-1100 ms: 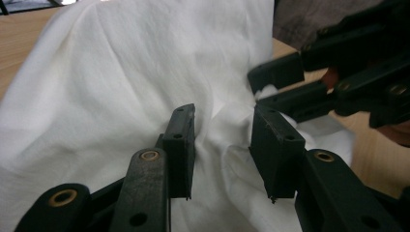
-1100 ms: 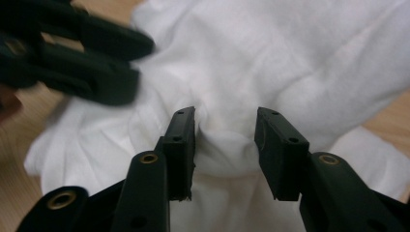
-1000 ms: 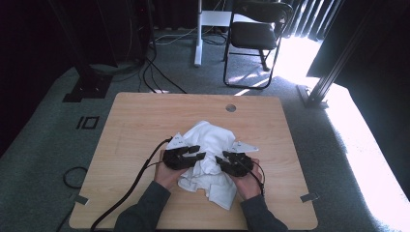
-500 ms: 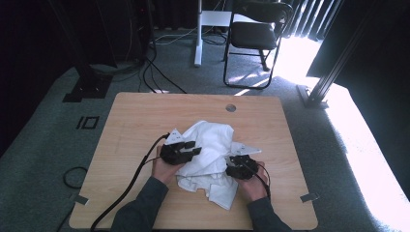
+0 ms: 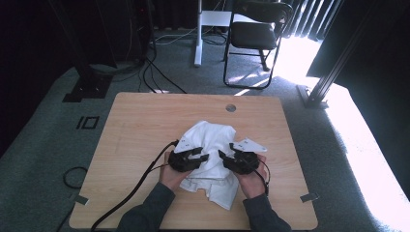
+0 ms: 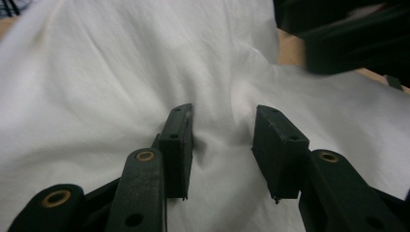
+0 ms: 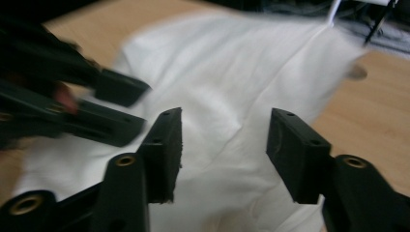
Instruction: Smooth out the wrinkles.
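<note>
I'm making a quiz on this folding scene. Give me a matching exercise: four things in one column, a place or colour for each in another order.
Things:
1. white cloth
2. chair
3. left tool
4. round hole in the tabletop

Places or colours:
a. on the floor beyond the table
b. crumpled in the middle of the table
c. near the table's far edge, bare wood around it
d. black, jaws apart over the cloth, at the person's left hand

Pairs: 1-b, 2-a, 3-d, 4-c
</note>
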{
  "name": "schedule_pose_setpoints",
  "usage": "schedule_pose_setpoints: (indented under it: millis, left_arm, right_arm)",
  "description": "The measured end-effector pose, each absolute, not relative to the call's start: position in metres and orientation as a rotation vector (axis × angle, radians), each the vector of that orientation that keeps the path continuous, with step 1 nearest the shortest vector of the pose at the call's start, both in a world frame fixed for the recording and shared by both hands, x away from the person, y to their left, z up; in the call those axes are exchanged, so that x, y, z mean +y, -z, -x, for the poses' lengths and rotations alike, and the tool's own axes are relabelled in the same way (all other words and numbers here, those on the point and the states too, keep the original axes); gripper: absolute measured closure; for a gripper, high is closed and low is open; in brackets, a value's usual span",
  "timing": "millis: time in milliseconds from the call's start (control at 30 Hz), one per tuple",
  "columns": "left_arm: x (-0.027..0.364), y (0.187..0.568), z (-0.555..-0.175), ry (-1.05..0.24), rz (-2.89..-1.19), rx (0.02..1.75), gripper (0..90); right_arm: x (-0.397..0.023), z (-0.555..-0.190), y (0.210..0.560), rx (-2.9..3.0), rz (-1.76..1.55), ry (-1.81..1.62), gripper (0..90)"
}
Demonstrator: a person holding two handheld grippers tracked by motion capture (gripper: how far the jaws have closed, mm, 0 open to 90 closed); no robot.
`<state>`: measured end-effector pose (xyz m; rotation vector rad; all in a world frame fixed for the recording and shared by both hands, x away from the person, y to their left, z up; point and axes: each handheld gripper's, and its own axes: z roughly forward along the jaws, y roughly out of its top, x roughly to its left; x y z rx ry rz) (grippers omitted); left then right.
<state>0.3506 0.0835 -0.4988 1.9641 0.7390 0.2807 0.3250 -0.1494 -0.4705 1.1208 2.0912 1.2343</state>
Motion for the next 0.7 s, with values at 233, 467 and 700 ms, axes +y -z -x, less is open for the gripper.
schedule_pose_setpoints:
  millis: [233, 467, 700]
  left_arm:
    - [0.099, 0.487, -0.347, -0.309, -1.938, 0.682, 59.5]
    - [0.131, 0.472, -0.363, -0.399, -1.822, 0.804, 57.7]
    - [0.118, 0.496, -0.381, -0.328, -1.897, 0.851, 57.1]
  right_arm:
    - [-0.148, -0.351, 0.516, 2.243, -1.291, -1.166, 89.3]
    - [-0.155, -0.356, 0.543, 2.316, -1.281, -0.999, 89.7]
    - [-0.163, -0.359, 0.538, 2.341, -1.273, -1.028, 77.4]
